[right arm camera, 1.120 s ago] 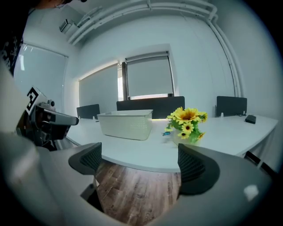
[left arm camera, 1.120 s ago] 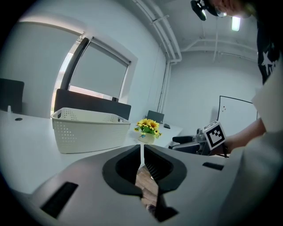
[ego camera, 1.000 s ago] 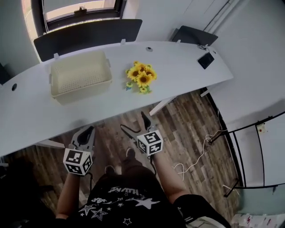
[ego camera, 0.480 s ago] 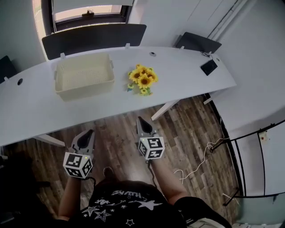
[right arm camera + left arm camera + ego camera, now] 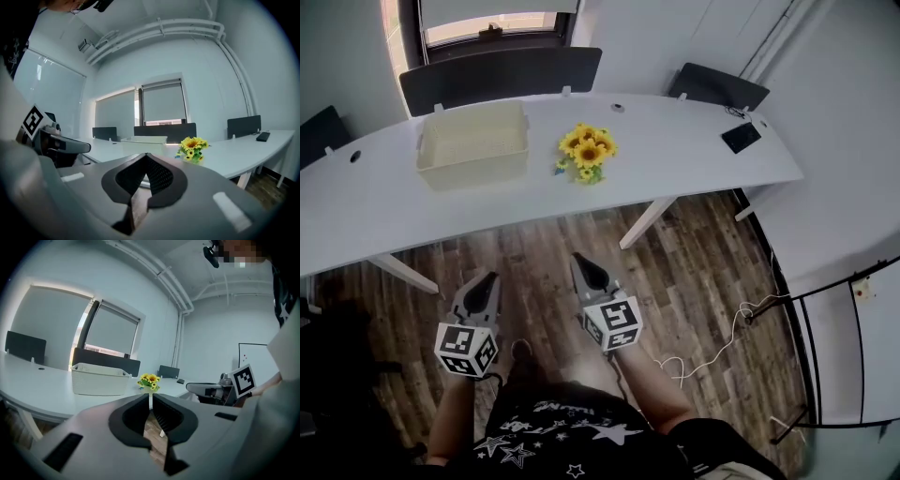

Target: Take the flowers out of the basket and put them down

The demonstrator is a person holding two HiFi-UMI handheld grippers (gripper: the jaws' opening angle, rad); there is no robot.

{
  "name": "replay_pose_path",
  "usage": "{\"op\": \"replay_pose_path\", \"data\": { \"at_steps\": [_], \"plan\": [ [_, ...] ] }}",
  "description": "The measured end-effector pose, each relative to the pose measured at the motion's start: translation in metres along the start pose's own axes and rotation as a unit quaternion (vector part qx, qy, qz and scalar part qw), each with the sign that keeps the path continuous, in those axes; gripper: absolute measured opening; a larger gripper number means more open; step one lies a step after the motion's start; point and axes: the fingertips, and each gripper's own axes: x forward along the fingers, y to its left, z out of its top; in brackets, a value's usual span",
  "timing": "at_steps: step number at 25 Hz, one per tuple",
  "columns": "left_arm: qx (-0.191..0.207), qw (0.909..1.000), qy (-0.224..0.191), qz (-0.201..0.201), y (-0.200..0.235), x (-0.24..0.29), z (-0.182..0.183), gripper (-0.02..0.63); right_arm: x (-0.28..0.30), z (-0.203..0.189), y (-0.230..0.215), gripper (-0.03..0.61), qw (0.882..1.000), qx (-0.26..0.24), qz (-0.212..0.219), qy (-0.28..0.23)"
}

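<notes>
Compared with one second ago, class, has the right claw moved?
Yes. The right claw has drawn back from the white desk's front edge; more wooden floor now shows between them.

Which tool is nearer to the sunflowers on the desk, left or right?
Right. The right tool hangs over the floor, short of the desk, roughly in line with the sunflowers; the left tool is beside it but offset to their left, so farther.
</notes>
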Motion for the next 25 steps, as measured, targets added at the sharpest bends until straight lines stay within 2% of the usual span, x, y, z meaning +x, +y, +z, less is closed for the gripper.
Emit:
{"op": "replay_pose_path", "data": {
  "at_steps": [5,9,18,25],
  "plan": [
    [0.006,0.9999,0.002,0.011,-0.044,-0.033,-0.012,0.029,-0.048,0.006,0.027,0.002,0.998,-0.022,0.052,-0.012],
    [0.002,0.9996,-0.007,0.026,-0.072,-0.058,-0.017,0.029,-0.085,-0.006,0.035,0.002,0.997,-0.02,0.074,-0.008],
    [-0.001,0.9994,-0.016,0.032,-0.123,-0.09,-0.034,0.029,-0.143,-0.027,0.03,0.002,0.997,0.005,0.08,-0.009],
    [0.007,0.9986,-0.036,0.039,-0.142,-0.093,-0.02,0.031,-0.16,-0.02,0.027,0.002,0.996,0.008,0.088,-0.017]
  ]
}}
